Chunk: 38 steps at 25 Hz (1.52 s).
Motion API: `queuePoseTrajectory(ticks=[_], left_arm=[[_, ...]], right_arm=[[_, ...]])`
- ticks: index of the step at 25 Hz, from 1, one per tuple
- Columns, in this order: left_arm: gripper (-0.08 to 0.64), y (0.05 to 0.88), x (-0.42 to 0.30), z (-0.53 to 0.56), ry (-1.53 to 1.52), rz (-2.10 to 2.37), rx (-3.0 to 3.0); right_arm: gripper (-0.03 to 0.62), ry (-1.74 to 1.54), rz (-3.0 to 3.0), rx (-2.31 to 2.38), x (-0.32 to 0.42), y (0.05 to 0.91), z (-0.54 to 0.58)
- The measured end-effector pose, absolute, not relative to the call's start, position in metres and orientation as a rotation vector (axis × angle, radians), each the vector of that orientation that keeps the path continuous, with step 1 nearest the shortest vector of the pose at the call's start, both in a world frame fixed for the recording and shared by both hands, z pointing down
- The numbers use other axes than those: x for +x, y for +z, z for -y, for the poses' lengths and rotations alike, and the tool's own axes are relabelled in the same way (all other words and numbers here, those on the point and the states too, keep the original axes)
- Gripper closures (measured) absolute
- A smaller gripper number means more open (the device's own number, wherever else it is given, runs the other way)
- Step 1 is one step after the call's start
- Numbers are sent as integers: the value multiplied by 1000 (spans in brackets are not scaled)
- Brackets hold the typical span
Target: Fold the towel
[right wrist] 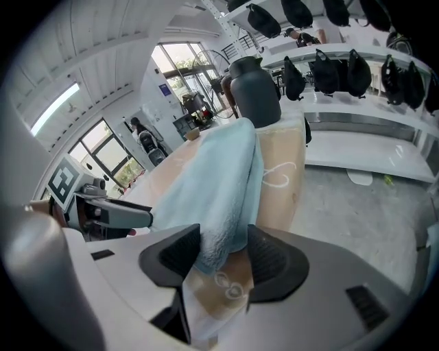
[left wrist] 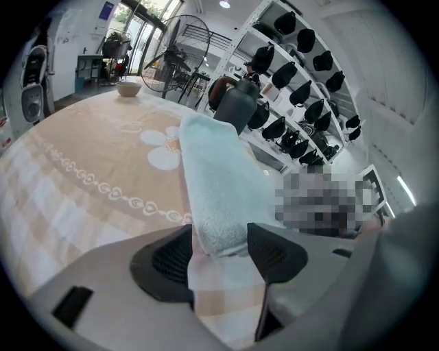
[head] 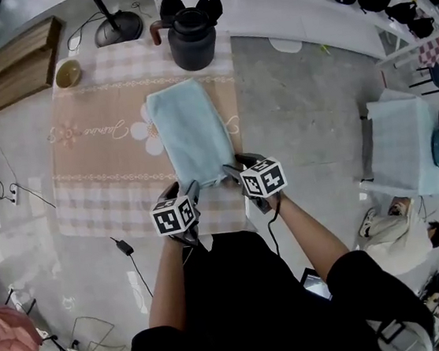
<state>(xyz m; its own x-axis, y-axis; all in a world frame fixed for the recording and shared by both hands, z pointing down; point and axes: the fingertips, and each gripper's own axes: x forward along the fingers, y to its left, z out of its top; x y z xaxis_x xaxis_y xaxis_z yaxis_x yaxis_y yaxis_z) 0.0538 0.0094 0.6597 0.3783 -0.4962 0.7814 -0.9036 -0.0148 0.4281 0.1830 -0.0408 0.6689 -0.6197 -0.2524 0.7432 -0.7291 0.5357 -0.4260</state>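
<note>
Surface draped in a beige checked cloth stands on a grey floor. A dark jug and a bowl stand at its far edge. The folded blue towel lies on the cloth, its near corners between the parted jaws of the left hand-held gripper and right hand-held gripper, unpinched.
</note>
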Motion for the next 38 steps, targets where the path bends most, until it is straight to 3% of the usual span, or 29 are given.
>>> queuePoseTrajectory(ticks=[10, 16, 20, 38], left_arm=[[343, 677, 63, -14, 545, 1245, 1627], [444, 677, 65, -14, 560, 1252, 1651], [501, 675, 62, -19, 564, 1263, 1675], [522, 646, 41, -84, 579, 1291, 1681]], right_arm=[[417, 905, 2112, 825, 188, 678, 39], [502, 921, 2134, 798, 179, 677, 34], [514, 938, 2149, 794, 174, 678, 28], [517, 1007, 2189, 727, 156, 655, -56]])
